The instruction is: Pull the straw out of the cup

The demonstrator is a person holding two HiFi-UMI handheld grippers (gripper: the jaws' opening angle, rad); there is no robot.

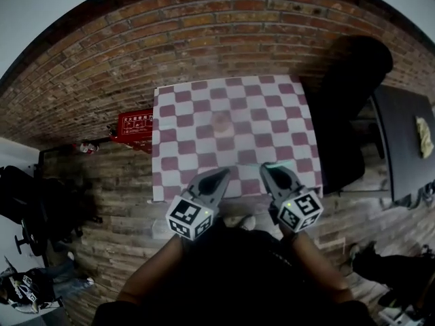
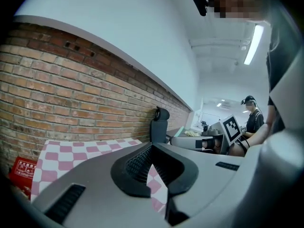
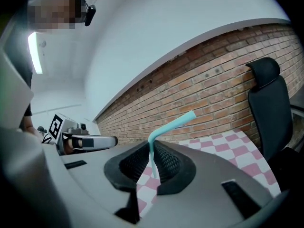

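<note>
Evidently the pull is done: your right gripper (image 3: pixel 151 158) has its fingers pinched on the teal straw (image 3: pixel 171 126), held free above the checked counter (image 1: pixel 204 114) (no cup around it). Your left gripper (image 2: pixel 152 163) is closed on nothing.

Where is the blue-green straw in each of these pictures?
Head view: the teal straw is only a faint, blurry streak at the tip of the right hand-held gripper, below the middle.
Left gripper view: I cannot pick it out.
Right gripper view: in the middle, pinched between the jaws, with its bent top pointing right.
Shared landmark: the checkered tablecloth.
</note>
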